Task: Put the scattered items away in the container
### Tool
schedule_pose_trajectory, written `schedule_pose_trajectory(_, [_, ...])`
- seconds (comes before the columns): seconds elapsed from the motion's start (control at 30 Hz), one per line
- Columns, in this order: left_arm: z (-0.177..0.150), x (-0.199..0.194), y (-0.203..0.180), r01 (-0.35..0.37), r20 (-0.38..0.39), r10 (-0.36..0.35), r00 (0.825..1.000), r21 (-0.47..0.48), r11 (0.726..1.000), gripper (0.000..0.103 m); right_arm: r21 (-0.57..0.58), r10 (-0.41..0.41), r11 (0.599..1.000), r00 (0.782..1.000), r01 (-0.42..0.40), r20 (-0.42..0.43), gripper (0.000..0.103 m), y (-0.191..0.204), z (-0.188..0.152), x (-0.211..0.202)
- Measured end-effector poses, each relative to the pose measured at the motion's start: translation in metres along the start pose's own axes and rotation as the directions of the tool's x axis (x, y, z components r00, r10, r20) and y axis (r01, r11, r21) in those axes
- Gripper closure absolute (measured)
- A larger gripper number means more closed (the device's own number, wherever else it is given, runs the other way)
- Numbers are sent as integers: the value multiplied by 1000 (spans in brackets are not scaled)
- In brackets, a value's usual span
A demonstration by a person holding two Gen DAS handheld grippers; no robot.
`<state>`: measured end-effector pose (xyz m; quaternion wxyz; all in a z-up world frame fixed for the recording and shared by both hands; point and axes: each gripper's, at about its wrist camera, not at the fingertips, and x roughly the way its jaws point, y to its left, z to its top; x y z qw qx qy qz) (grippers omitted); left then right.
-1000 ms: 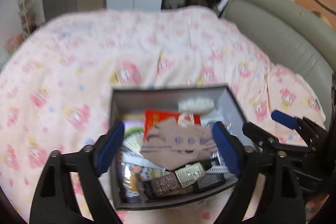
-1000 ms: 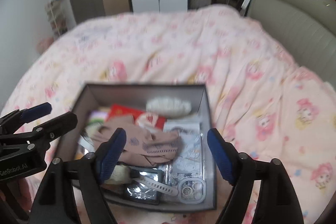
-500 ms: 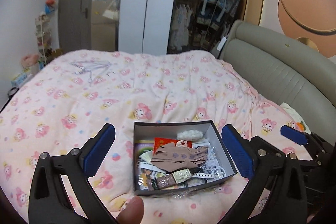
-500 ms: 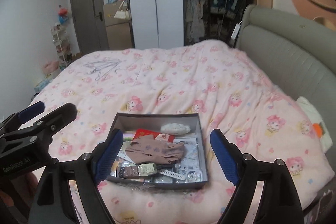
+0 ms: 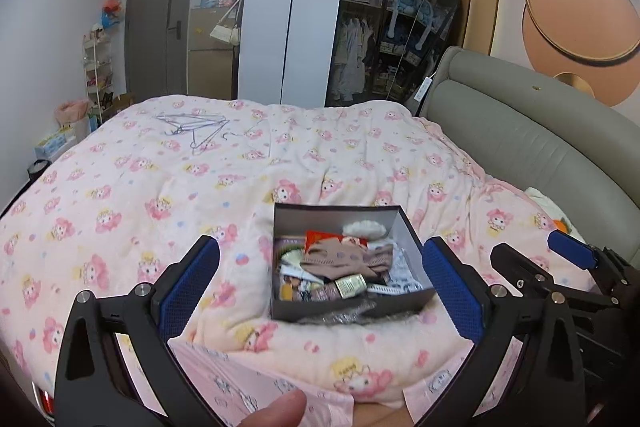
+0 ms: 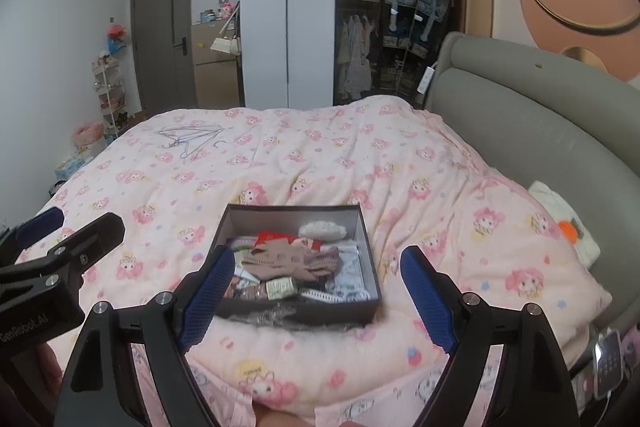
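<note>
Container: dark grey open cardboard box (image 5: 344, 307) on bed, full; light, thin-walled; grip side walls.
Fingers: left gripper (image 5: 320, 291) and right gripper (image 6: 316, 303) spread, empty.

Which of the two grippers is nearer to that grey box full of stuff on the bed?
Hard to say; roughly equal. The left gripper and the right gripper both hang open just short of the box, side by side, neither touching it.
</note>
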<state>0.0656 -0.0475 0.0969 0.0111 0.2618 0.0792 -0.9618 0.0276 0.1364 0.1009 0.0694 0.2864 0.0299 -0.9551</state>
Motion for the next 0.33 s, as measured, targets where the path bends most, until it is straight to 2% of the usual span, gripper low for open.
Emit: schedule_pose_trajectory(0.33, [-26, -12, -8, 10, -19, -9, 1000, 35, 999, 1, 22, -23, 999, 1000, 23, 3, 19, -2, -23, -21])
